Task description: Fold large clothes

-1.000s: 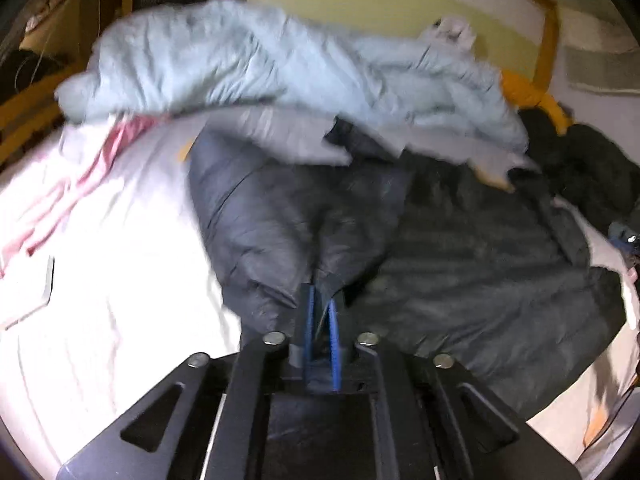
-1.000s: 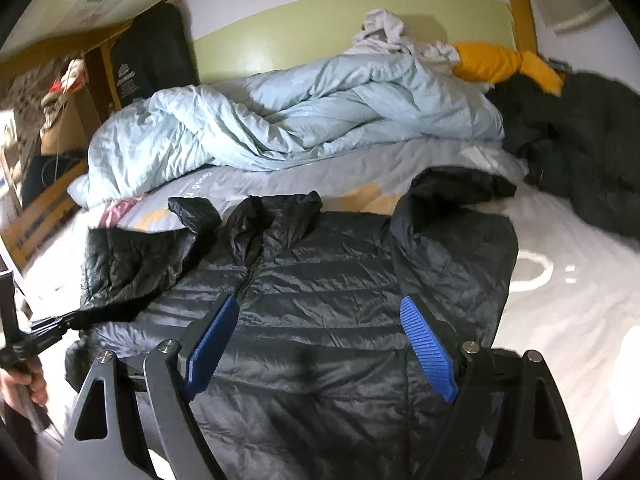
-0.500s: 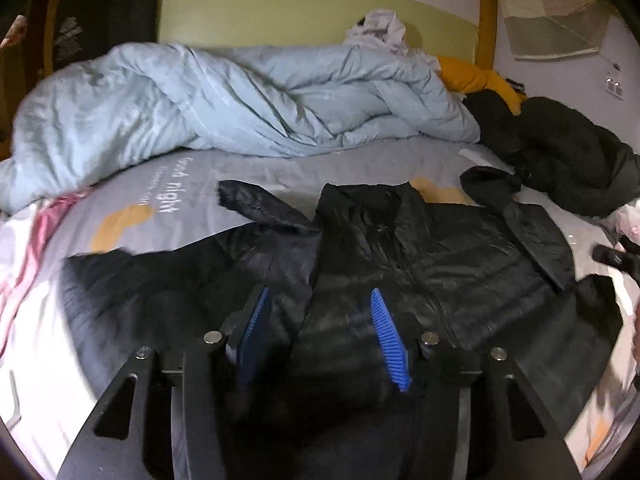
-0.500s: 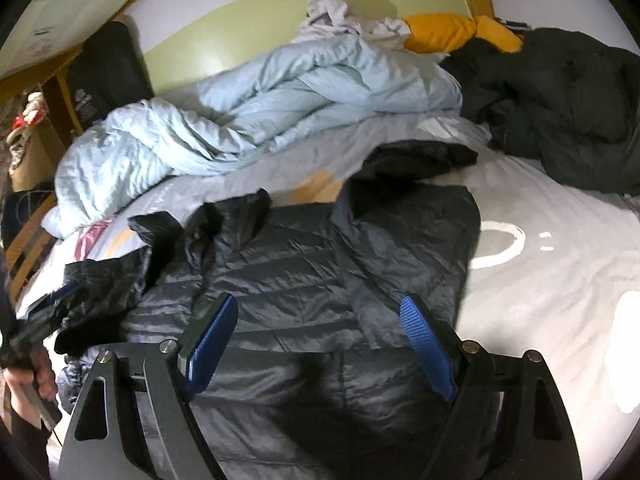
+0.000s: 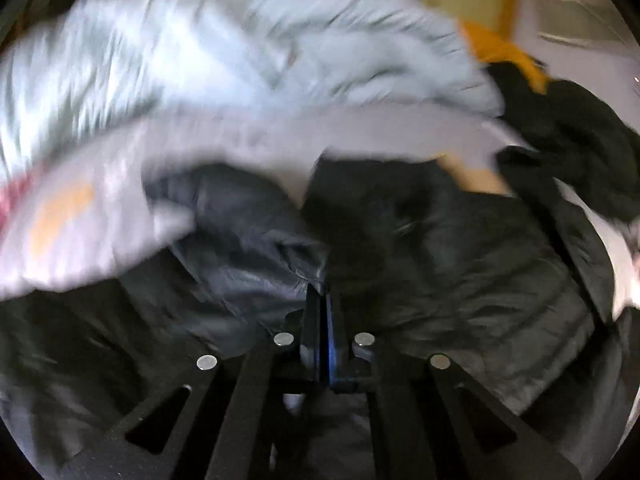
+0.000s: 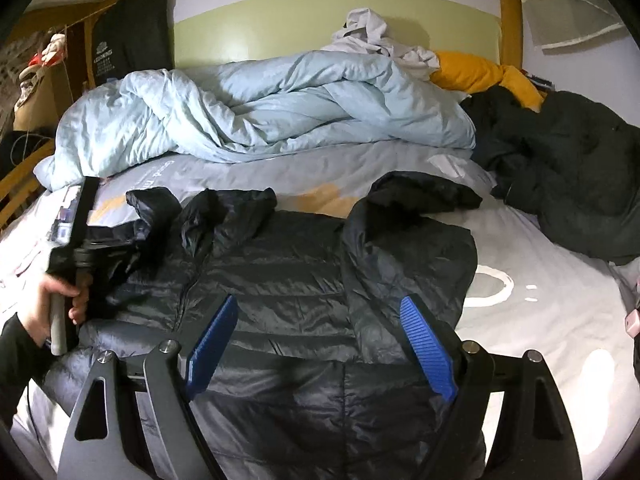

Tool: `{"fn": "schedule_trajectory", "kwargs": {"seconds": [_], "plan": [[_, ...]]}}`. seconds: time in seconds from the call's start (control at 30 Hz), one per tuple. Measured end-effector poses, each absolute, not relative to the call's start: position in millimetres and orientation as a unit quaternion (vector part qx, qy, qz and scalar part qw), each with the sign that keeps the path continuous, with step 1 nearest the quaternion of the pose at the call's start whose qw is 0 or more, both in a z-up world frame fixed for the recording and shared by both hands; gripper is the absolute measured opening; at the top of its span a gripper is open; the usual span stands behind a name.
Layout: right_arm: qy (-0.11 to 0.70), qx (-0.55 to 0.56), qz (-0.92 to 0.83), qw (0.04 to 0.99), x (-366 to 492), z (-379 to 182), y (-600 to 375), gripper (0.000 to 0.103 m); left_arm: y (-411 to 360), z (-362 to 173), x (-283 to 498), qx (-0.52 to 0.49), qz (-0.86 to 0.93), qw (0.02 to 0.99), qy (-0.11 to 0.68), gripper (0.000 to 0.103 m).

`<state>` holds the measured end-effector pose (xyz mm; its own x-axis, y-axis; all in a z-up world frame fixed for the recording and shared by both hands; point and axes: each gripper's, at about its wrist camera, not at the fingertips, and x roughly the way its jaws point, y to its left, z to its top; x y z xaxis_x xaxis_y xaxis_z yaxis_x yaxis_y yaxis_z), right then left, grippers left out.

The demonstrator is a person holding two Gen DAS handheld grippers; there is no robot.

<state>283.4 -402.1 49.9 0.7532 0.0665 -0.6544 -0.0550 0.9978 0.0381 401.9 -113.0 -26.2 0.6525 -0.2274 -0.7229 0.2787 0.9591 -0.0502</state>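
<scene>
The grey bed sheet carries white lettering near its left end, beside the quilt; only "Good n" can be made out, the remainder hidden behind the left gripper. A dark bag hanging by the wall at upper left bears a small pale logo with lines of lettering beneath, too small to read. The left wrist view is blurred; nothing legible there.

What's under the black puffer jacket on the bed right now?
The black puffer jacket lies spread on the grey bedsheet, which shows on both sides of it and beyond the collar. Whatever sits directly beneath the jacket's body is covered, so I cannot tell.
</scene>
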Motion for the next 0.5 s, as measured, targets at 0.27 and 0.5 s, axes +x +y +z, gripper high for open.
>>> {"fn": "schedule_trajectory", "kwargs": {"seconds": [0.27,0.5], "plan": [[0.301,0.003,-0.032,0.953,272.6,69.6,-420.1,0.085,-190.6,19.5,287.2,0.094,-0.288,0.889,0.342,0.004],[0.33,0.069,-0.021,0.941,281.3,64.3,-438.6,0.085,-185.4,11.7,225.6,0.136,-0.256,0.901,0.323,0.043]]}}
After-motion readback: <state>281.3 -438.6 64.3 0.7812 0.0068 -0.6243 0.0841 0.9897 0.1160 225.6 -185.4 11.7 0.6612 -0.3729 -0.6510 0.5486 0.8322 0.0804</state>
